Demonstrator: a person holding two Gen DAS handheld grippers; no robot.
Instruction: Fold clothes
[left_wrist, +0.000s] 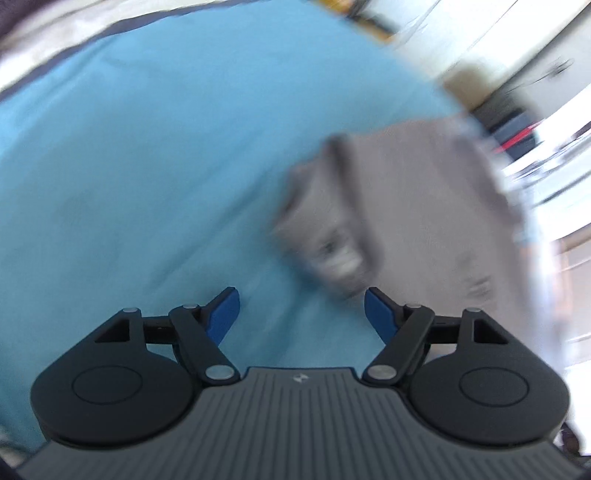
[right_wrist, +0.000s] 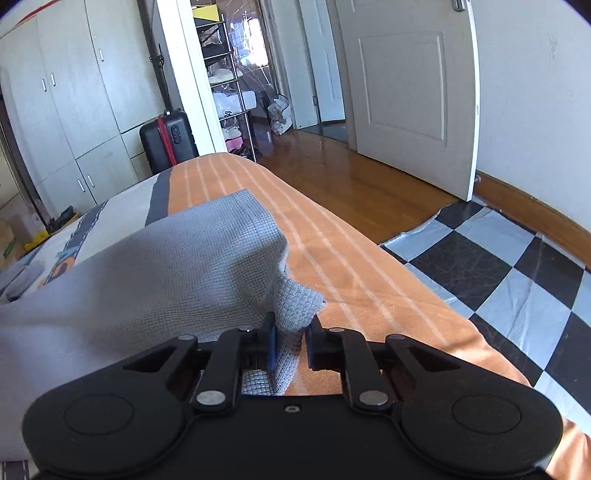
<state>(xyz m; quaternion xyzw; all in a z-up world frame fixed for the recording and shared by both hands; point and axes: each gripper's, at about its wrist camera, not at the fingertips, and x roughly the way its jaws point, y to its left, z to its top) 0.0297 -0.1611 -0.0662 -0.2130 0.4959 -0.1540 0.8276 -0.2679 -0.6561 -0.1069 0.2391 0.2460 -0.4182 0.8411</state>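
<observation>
Orange striped bedcover (right_wrist: 369, 280) is serving as the landmark; it is spreading over the bed from the near edge toward the wardrobe end. Left of it a plain blue sheet (left_wrist: 147, 184) is filling most of the left wrist view, heavily blurred.

Grey waffle-knit garment (right_wrist: 166, 273) is lying across the orange striped bedcover and running off leftward, with a raised fold line standing up along its far side. In the left wrist view the same grey cloth (left_wrist: 424, 206) is showing as a smeared mass on the blue sheet; its layout there is too blurred to read.

Progress, as a judgement: the garment is partly gathered, one layer lifted, not yet a flat squared stack. Whether this is an opening fold or a later one, the pictures are not settling. Flattening and squaring the cloth is looking like what remains.

Right gripper (right_wrist: 290, 332) is sitting low over the near edge of the orange striped bedcover, pointing along it, fingers clenched on a corner flap of the grey garment, which is bunching up between them.

Left gripper (left_wrist: 301, 306) is hovering above the blue sheet, angled down, blue pads (left_wrist: 225, 310) spread wide with nothing between them; the grey cloth is lying just ahead and to its right.
</observation>
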